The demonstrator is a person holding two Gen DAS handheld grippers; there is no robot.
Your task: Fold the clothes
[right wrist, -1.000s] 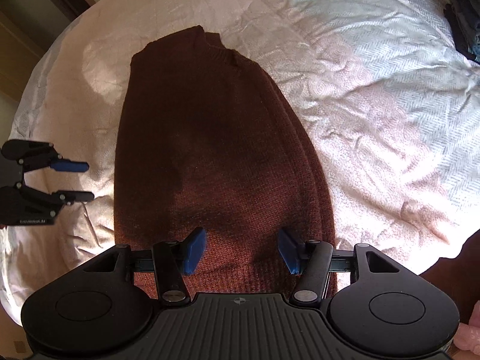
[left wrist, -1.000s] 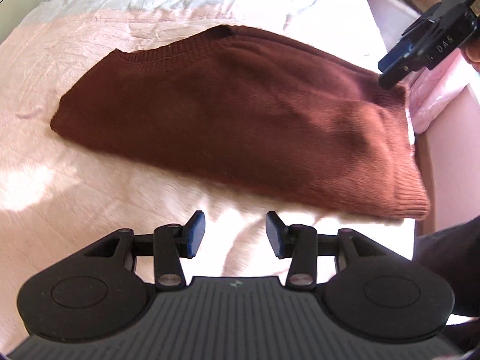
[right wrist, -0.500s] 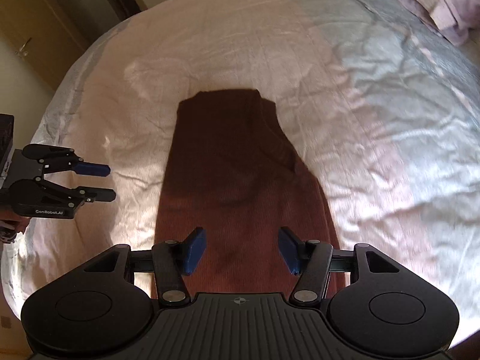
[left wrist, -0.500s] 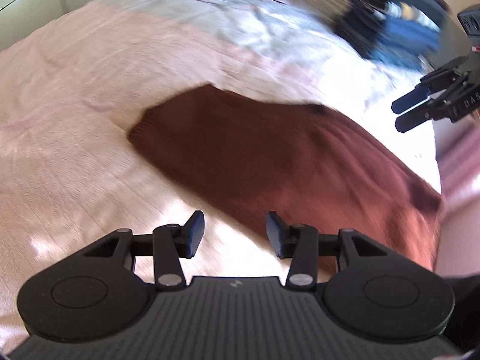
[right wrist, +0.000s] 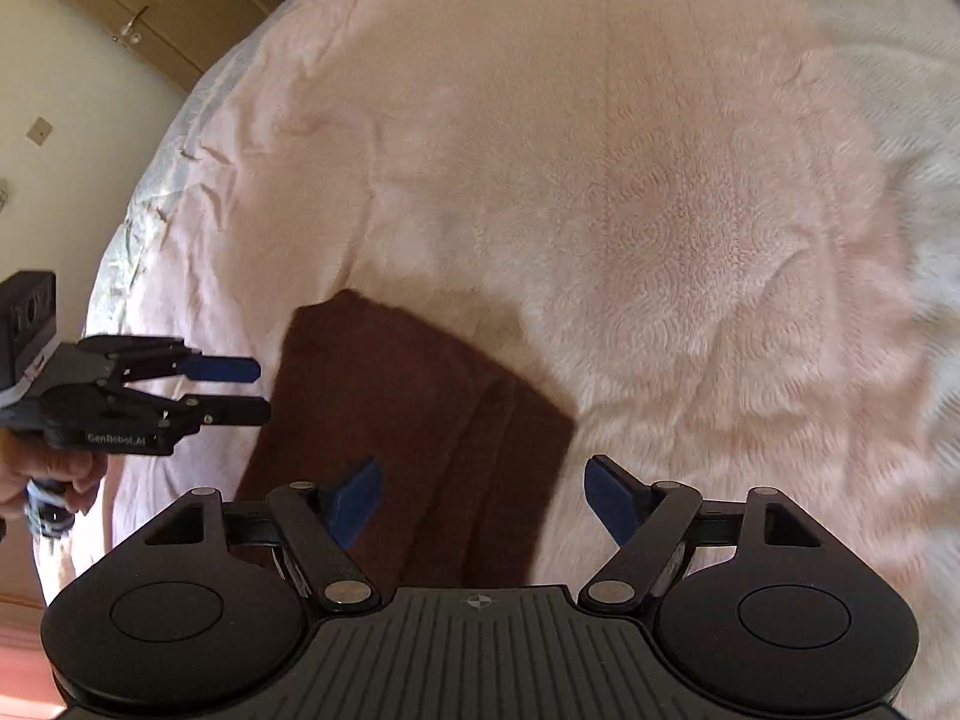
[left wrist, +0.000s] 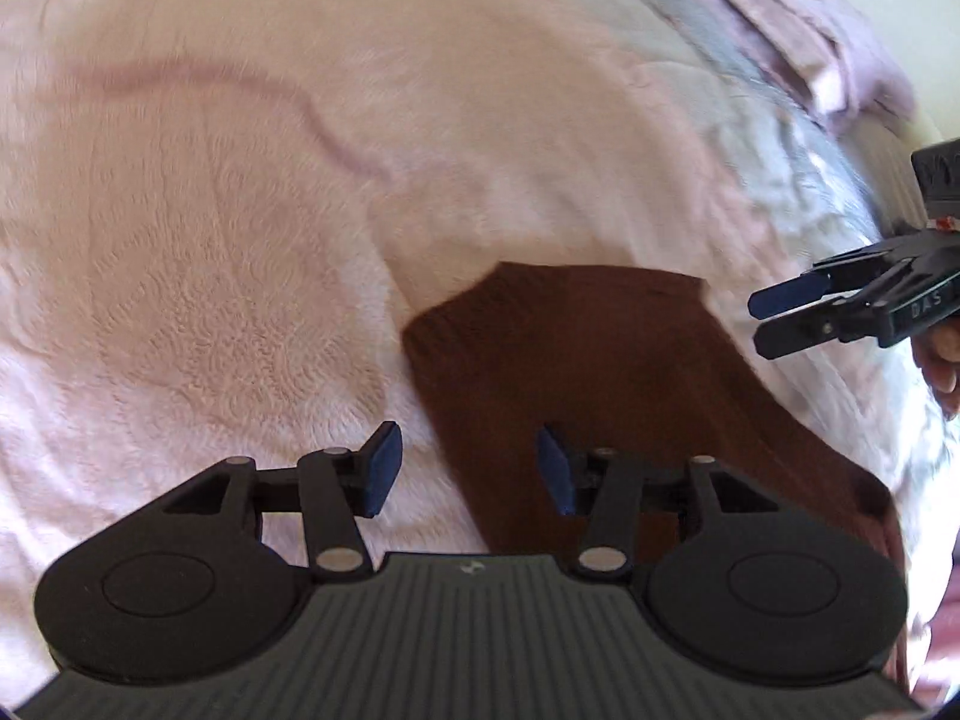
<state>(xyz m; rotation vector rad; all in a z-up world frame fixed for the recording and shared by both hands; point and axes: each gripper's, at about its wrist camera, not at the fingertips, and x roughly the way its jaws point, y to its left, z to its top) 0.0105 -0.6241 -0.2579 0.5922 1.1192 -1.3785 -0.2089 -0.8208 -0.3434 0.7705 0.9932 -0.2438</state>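
Observation:
A brown knitted sweater (left wrist: 600,372) lies folded lengthwise on the pink bedspread (left wrist: 210,276); it also shows in the right wrist view (right wrist: 420,420). My left gripper (left wrist: 468,468) is open and empty, held above the sweater's near left edge. It shows from the side in the right wrist view (right wrist: 255,390). My right gripper (right wrist: 483,498) is open wide and empty above the sweater's near part. It shows at the right of the left wrist view (left wrist: 759,321), jaws apart, beside the sweater's right edge.
The bedspread (right wrist: 660,210) spreads wide beyond the sweater. A pale quilted cover (left wrist: 798,138) and pink folded fabric (left wrist: 840,42) lie at the far right. A wall and wooden cupboard (right wrist: 138,30) stand past the bed's left side.
Both grippers have swung and lifted away from the sweater, so it now looks smaller and lower in both views. The right jaws have opened wider. The sweater has not moved.

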